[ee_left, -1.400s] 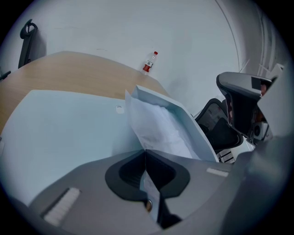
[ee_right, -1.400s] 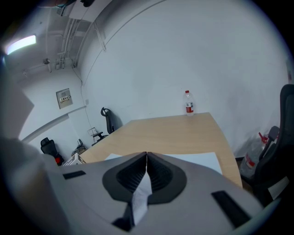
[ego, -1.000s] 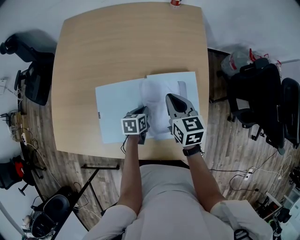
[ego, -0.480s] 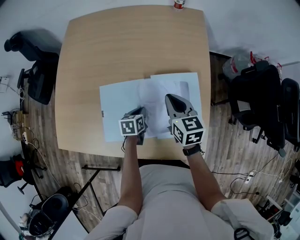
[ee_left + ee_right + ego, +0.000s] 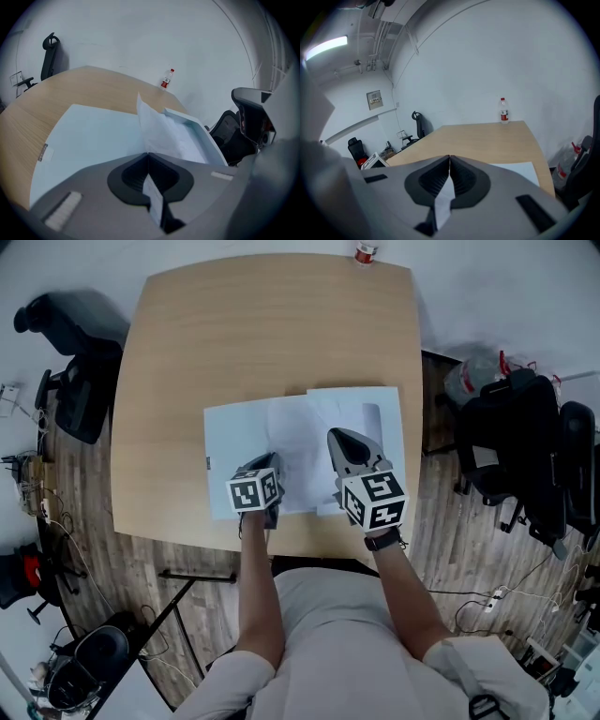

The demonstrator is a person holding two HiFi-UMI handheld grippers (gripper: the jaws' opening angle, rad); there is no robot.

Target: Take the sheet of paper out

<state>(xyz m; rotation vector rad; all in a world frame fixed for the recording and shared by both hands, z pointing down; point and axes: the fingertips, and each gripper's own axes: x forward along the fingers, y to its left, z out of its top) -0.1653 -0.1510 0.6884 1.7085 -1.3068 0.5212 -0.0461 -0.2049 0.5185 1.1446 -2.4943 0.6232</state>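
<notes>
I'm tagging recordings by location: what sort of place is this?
Probably an office or lab room: a large light wooden table, black office chairs beside it, and a white power strip with cables on the wood-plank floor.

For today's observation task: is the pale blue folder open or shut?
Open: the folder has its cover lifted, white sheet showing inside.

Folder (image 5: pixel 230 442) lies on the table (image 5: pixel 234 334), near half, right of centre. Sheet (image 5: pixel 292 442) sits partly in the folder, mid-right. Left gripper (image 5: pixel 147 154) is at the sheet's near edge, right gripper (image 5: pixel 336 435) beside it over the folder's right part. Bottle (image 5: pixel 365 252) stands at the far edge. Chairs (image 5: pixel 525 446) flank the table.
</notes>
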